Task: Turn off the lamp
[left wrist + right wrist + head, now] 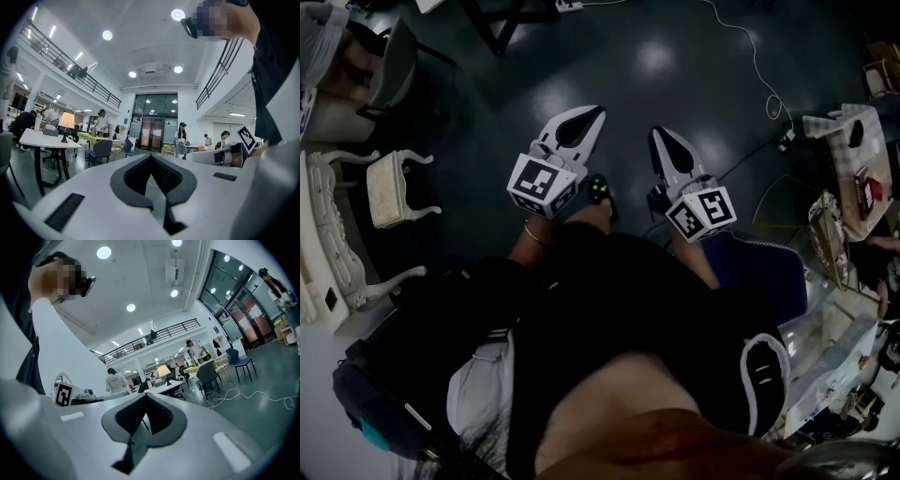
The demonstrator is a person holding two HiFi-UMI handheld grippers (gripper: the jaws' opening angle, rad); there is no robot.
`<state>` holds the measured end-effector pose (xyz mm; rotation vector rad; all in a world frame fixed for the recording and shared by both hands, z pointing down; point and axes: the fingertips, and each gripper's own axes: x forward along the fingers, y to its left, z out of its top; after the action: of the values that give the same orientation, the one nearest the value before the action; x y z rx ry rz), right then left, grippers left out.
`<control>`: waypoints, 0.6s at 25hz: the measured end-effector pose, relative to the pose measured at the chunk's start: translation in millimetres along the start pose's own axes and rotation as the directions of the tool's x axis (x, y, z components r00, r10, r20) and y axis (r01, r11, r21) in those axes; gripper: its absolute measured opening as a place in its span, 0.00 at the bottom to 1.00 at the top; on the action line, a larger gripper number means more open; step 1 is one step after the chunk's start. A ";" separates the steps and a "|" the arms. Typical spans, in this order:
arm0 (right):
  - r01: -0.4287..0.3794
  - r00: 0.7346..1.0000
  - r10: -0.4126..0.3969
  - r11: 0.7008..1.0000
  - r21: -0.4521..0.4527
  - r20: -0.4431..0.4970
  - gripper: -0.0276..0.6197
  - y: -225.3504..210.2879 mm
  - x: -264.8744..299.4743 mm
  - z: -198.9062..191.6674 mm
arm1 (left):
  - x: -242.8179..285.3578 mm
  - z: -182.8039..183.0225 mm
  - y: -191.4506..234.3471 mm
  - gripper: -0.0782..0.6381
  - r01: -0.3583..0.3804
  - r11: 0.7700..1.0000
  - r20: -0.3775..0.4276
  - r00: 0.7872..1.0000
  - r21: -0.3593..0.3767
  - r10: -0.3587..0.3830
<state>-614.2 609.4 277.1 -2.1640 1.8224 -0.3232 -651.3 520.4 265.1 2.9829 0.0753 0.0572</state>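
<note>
A lit lamp [66,121] with a pale shade stands on a white table [44,139] far off at the left of the left gripper view. In the right gripper view the same lamp [163,371] glows on its table [161,387] straight beyond the jaws. My left gripper [598,111] and right gripper [657,131] are held side by side over the dark floor, well short of the lamp. Both are shut, tips together, with nothing between them: the left gripper [151,155] and the right gripper [146,395] alike.
A white ornate stool [394,187] and bench stand at the left. A blue chair [764,272] and a cluttered table [853,173] are on the right. A cable [243,394] trails across the floor. Chairs [101,149] and several people fill the hall beyond.
</note>
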 end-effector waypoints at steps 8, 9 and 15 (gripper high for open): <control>-0.041 0.999 0.041 0.999 0.001 -0.025 0.04 -39.1 80.3 14.9 | 53.4 -2.1 56.9 0.12 -0.008 1.000 -0.002 1.000 -0.025 0.008; -0.044 0.999 0.044 0.999 0.004 -0.027 0.04 -43.1 88.7 15.8 | 58.5 -3.2 62.9 0.12 -0.002 1.000 -0.004 1.000 -0.025 0.002; -0.032 0.998 0.032 0.999 -0.007 -0.055 0.04 -61.5 122.2 14.5 | 75.9 3.9 105.8 0.12 -0.037 0.998 0.005 0.999 -0.058 0.037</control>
<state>-531.4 499.8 283.8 -2.1485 1.8888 -0.3723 -570.3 419.5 280.5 2.9265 0.0178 0.0537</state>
